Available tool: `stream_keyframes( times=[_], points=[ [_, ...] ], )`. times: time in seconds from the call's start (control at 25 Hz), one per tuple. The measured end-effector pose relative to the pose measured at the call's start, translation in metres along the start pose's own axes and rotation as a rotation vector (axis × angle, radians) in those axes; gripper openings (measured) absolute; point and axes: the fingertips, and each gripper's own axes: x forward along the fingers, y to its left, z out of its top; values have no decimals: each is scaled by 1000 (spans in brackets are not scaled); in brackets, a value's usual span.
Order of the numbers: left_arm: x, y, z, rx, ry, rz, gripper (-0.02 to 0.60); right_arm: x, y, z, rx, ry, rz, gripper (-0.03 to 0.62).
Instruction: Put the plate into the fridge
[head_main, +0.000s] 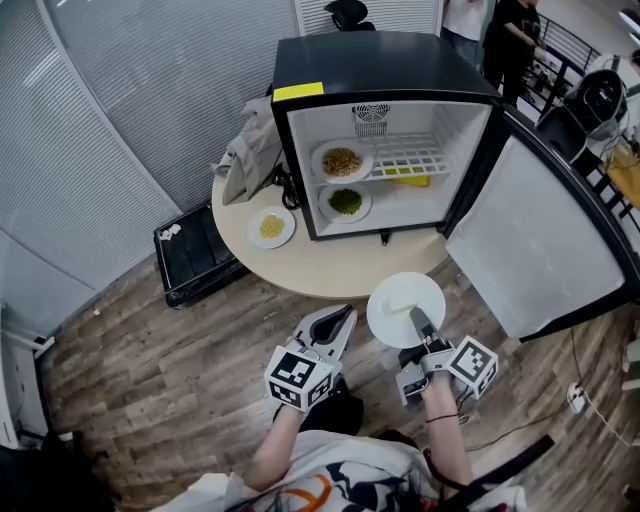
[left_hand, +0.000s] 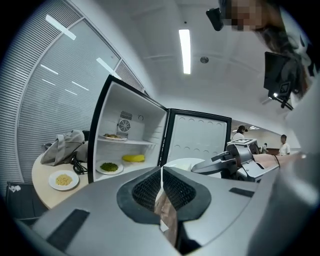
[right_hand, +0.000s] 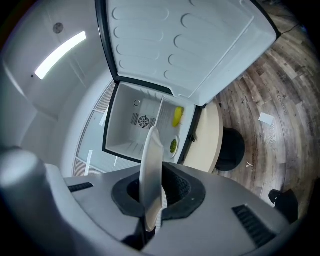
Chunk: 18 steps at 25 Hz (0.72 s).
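An empty white plate (head_main: 403, 303) hangs over the table's near edge, in front of the open fridge (head_main: 385, 110). My right gripper (head_main: 421, 327) is shut on its near rim. In the right gripper view the plate (right_hand: 151, 150) stands edge-on between the jaws of the right gripper (right_hand: 152, 172). My left gripper (head_main: 333, 322) hovers to the left of the plate, shut with nothing in it. From the left gripper (left_hand: 161, 172) I see the plate (left_hand: 184, 163) and the right gripper (left_hand: 225, 161). Inside the fridge are a plate of brownish food (head_main: 341, 160), a plate of greens (head_main: 345, 202) and a yellow item (head_main: 411, 178).
The fridge door (head_main: 545, 235) swings out to the right. On the round table (head_main: 330, 270) lie a plate of yellow food (head_main: 271, 226) and a grey bag (head_main: 250, 150). A black case (head_main: 195, 252) sits on the wooden floor. People stand behind the fridge.
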Motion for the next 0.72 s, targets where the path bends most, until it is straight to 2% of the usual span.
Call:
stream_keyframes(
  times=[0.4, 0.72],
  points=[
    [5, 50, 17, 10, -28, -60, 14, 44, 20, -3, -10, -52, 16, 20],
    [11, 51, 22, 2, -33, -120, 14, 46, 30, -4, -26, -77, 10, 20]
  ],
)
